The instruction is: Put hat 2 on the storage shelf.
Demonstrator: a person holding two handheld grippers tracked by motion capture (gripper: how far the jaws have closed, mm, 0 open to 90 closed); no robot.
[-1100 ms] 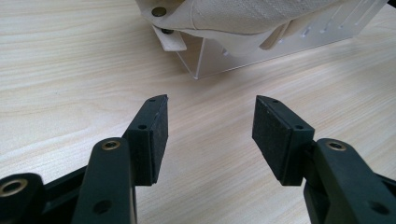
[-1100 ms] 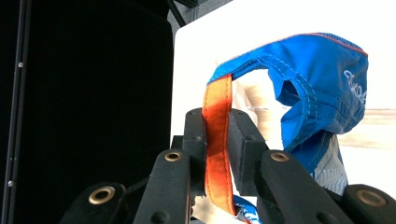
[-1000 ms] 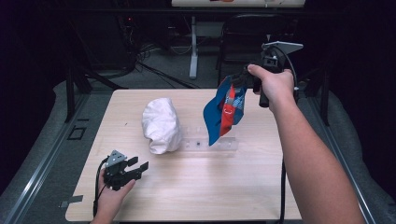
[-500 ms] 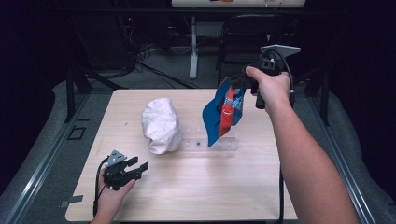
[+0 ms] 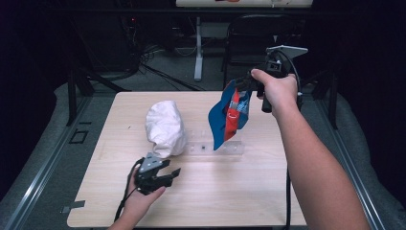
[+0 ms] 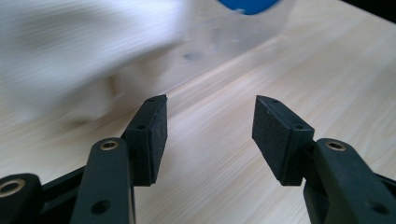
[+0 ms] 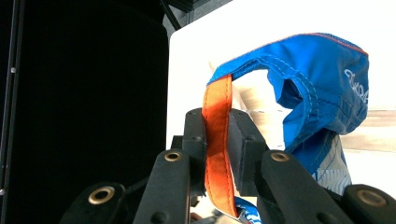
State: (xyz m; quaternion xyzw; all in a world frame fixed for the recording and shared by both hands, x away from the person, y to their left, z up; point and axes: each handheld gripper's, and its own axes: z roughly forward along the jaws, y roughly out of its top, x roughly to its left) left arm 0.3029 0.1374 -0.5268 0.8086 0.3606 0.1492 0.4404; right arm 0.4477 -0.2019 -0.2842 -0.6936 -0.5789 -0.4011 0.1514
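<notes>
My right gripper [image 5: 241, 88] is raised over the table's far right, shut on the orange strap [image 7: 216, 140] of a blue fabric bag [image 5: 225, 117]. The bag hangs from it, its lower tip near a clear plastic plate [image 5: 215, 146] on the table. In the right gripper view the blue bag [image 7: 322, 88] droops to the right of my jaws [image 7: 217, 119]. A crumpled white cloth bundle [image 5: 165, 127] sits left of centre. My left gripper [image 5: 171, 170] stands open low over the table, just in front of the bundle. Its view shows open jaws [image 6: 208, 121], with the blurred white bundle [image 6: 70, 56] ahead on the left.
The light wooden table [image 5: 239, 201] has bare wood along its near edge and right side. Dark floor, cables and a chair frame [image 5: 249, 33] lie beyond the far edge. A metal rail [image 5: 43, 163] runs along the left side.
My left gripper has slid right across the table, closer to the white bundle. The right gripper still holds the bag up in the same place.
</notes>
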